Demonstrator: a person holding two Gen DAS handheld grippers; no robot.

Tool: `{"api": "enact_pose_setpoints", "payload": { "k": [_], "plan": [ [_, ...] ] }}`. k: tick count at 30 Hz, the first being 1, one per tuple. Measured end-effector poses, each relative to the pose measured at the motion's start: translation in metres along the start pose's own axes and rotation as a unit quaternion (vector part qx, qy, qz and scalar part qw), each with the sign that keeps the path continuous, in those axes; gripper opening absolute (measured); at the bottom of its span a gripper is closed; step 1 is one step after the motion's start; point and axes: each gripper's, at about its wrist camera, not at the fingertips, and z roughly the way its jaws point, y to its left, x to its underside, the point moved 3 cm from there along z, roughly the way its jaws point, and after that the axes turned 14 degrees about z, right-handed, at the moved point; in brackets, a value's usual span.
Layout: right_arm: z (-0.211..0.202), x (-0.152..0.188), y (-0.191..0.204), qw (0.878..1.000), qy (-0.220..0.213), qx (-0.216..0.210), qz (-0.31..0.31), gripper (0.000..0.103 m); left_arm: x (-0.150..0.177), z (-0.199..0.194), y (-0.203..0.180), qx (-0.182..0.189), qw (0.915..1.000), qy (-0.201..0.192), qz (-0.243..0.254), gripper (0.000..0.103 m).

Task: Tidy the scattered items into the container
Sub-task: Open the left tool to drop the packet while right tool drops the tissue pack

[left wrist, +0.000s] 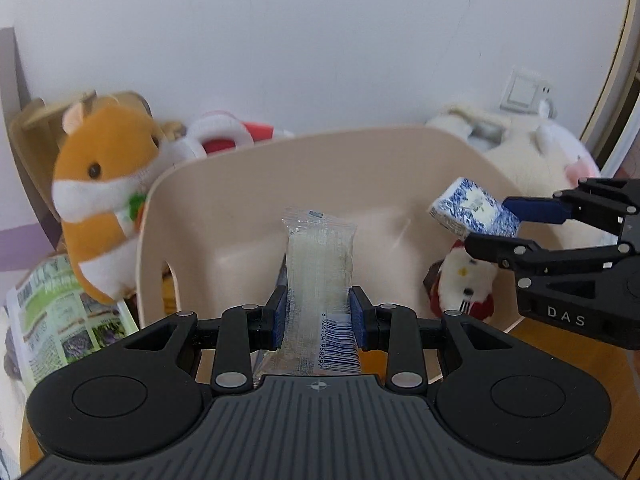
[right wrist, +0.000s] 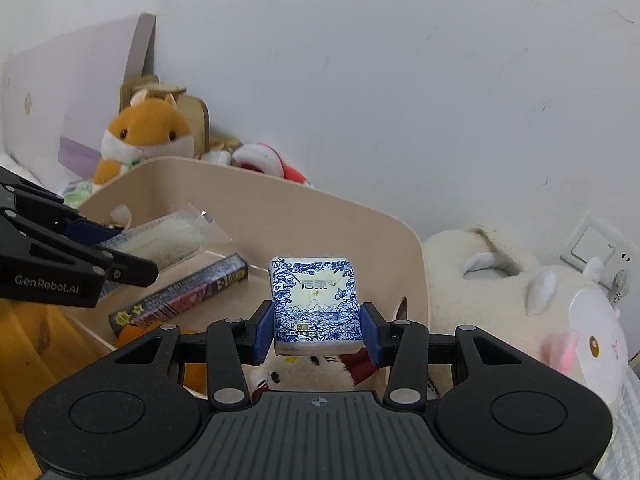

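Left gripper (left wrist: 318, 320) clamps clear plastic sachet with barcode (left wrist: 318, 272), blue pads pressing both sides, sachet held above open beige plastic bin (left wrist: 248, 184). Right gripper (right wrist: 318, 330) pinches blue-and-white patterned tissue pack (right wrist: 316, 304) over same bin's near right corner. Long dark printed box (right wrist: 180, 296) lies inside bin. Orange-and-white hamster plush (left wrist: 100, 200) sits beside bin, against wall.

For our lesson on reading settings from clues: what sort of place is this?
Probably a child's bedroom or playroom corner: an orange-and-white plush hamster and a large cream plush animal sit against a white wall, beside a beige plastic storage bin.
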Motion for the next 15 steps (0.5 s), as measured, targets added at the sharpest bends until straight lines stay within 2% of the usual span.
{"api": "enact_pose_setpoints", "payload": {
  "k": [8,9,10,13,15],
  "plan": [
    [0.019,-0.002,-0.001,0.999,0.037,0.005,-0.001,0.043,-0.002,0.015,-0.003,0.015,0.9990,0.042,-0.005,0.034],
    [0.020,-0.002,-0.003,0.999,0.043,0.006,-0.001,0.044,-0.002,0.016,-0.002,0.017,0.9989,0.044,-0.007,0.034],
    [0.021,-0.002,-0.003,0.999,0.047,0.006,0.000,0.052,-0.003,0.015,-0.002,0.017,0.9989,0.044,-0.007,0.034],
    [0.023,-0.003,-0.006,0.998,0.058,0.005,0.002,0.053,-0.005,0.013,-0.002,0.017,0.9989,0.043,-0.009,0.044],
    [0.022,-0.003,-0.007,0.998,0.059,0.011,0.000,0.056,-0.007,0.010,-0.003,0.018,0.9990,0.040,-0.009,0.056]
  ]
}}
